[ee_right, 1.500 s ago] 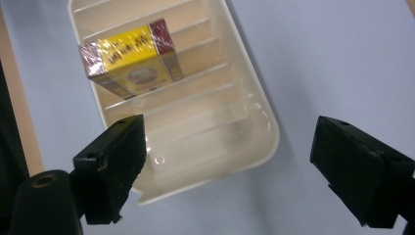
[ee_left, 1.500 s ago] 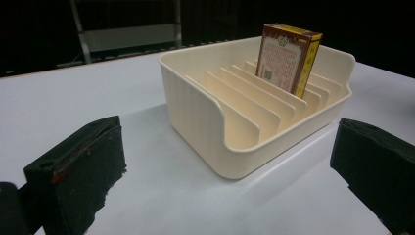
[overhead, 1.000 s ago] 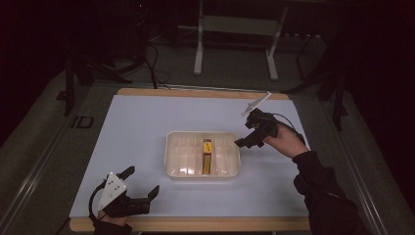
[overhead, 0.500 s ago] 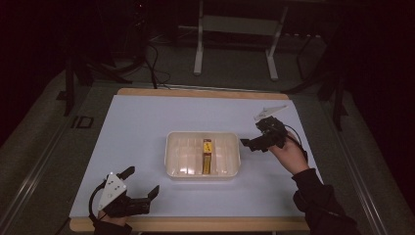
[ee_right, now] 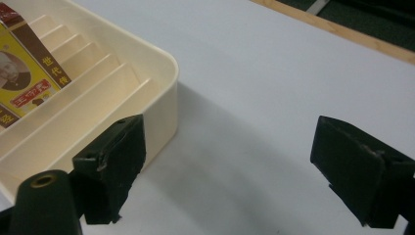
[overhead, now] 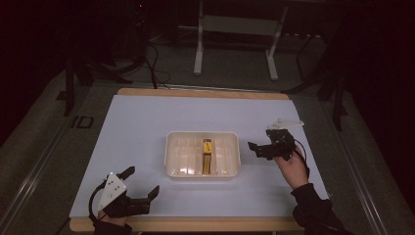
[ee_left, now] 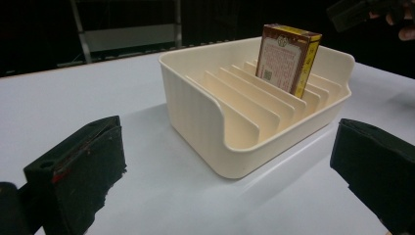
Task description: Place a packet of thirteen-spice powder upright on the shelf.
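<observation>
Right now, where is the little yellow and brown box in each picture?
High view: the box stands in the middle of the cream tray, at the table's center.
Left gripper view: the box is at upper right, upright between the tray's dividers.
Right gripper view: the box is at the far left edge, cut off.
Shared landmark: the cream tray's slotted dividers.

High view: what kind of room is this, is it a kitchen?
Probably not a kitchen; it looks like a lab or workshop for recording. A white-topped table stands in a dark room, with cables on the floor and a metal stand behind. A person holds a tool in each hand.
</observation>
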Tool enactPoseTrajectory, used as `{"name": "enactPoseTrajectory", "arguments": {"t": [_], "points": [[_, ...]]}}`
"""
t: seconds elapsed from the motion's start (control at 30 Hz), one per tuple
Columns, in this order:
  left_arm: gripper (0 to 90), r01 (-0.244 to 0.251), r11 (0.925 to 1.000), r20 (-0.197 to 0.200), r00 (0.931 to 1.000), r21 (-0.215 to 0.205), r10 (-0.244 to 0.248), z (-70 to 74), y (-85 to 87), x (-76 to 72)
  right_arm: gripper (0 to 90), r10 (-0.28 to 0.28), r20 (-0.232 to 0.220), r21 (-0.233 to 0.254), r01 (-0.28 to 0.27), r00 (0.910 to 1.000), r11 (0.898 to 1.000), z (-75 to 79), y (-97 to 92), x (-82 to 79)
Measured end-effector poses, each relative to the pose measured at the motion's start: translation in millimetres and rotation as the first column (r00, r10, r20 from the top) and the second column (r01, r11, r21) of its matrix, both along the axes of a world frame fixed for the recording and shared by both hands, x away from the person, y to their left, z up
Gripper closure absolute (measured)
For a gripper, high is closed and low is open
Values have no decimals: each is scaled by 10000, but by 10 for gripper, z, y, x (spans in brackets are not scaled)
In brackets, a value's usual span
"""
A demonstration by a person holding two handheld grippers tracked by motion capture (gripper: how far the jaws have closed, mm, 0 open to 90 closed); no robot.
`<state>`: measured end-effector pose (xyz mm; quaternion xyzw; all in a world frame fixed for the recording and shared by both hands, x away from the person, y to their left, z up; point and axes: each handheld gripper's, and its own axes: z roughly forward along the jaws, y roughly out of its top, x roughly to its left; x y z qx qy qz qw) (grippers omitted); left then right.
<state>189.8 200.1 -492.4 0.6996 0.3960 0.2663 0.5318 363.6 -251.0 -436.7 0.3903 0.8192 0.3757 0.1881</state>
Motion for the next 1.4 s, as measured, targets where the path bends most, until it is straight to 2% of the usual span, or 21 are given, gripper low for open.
{"name": "enactPoseTrajectory", "arguments": {"t": [0.13, 0.23, 0.37, 0.43, 0.6, 0.7, 0.77, 0.87, 0.97, 1.17, 1.4], "points": [[0, 43, 10000, -46, 10000, 8, -43, -5, -3, 10, 127, -307, 96, -30, 307, 9995, 9995, -65, -58, -52], [0, 75, 10000, -49, 10000, 24, -75, -4, -6, 14, 127, -674, 166, 311, 669, 9976, 9973, -146, -123, -120], [0, 106, 9999, -43, 9999, 12, -106, -2, -8, 9, 127, -1104, 534, 373, 1085, 9925, 9934, -194, -162, -203], [0, 138, 9999, -64, 9999, -6, -138, -2, -8, 10, 128, -1415, 685, 402, 1390, 9876, 9895, -204, -183, -240], [0, 203, 9998, -46, 9998, -21, -203, 3, -9, 0, 128, -1787, 1206, 353, 1757, 9765, 9838, -248, -253, -336], [0, 238, 9997, -35, 9997, 1, -238, 4, -9, -2, 128, -2043, 1420, 614, 1974, 9686, 9784, -258, -315, -383], [0, 267, 9996, -40, 9996, 1, -267, 4, -11, -1, 127, -2176, 1463, 546, 2117, 9650, 9758, -264, -336, -409], [0, 309, 9995, -57, 9995, 13, -309, 4, -17, 0, 128, -2269, 1628, 535, 2210, 9602, 9738, -283, -360, -457], [0, 385, 9993, -55, 9992, -12, -385, 7, -24, 5, 127, -2196, 1643, 551, 2133, 9617, 9754, -317, -371, -500], [0, 516, 9987, -109, 9986, -24, -516, 5, -38, 12, 127, -2333, 2238, 1000, 2158, 9463, 9713, -344, -392, -535], [0, 530, 9986, -145, 9985, -56, -531, 3, -33, 16, 128, -2345, 1901, 1176, 2150, 9533, 9695, -386, -395, -481]]}}
